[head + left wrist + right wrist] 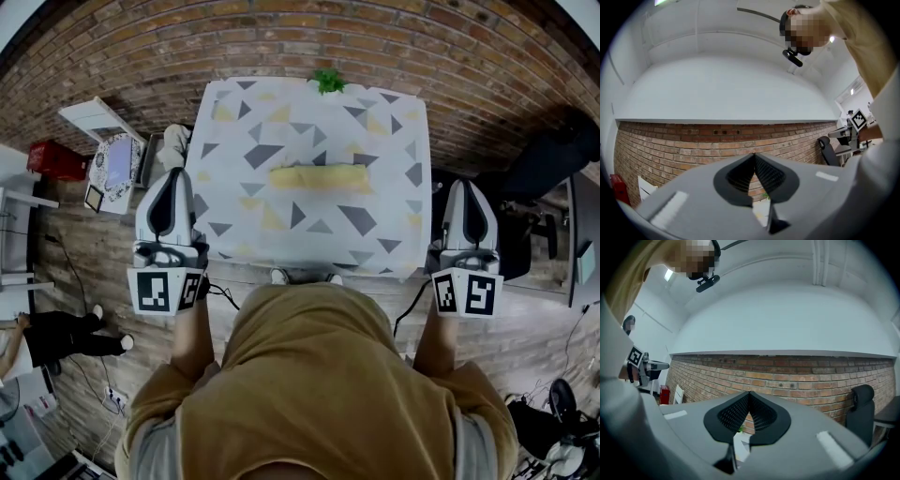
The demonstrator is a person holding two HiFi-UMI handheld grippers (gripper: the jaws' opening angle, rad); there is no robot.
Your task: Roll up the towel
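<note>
A brick wall (309, 37) stands behind the table (244, 122). The yellow towel (321, 178) lies in its middle, long and thin, and it looks rolled already. The left gripper (172, 174) and the right gripper (467, 186) hang by the near corners. Both are closed and hold nothing. Next they may only need to check the roll.

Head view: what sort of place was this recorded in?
Probably an indoor office or lab workspace rather than a home: a brick wall, a black office chair beside the cloth-covered table, and cables trailing over the wood floor.
</note>
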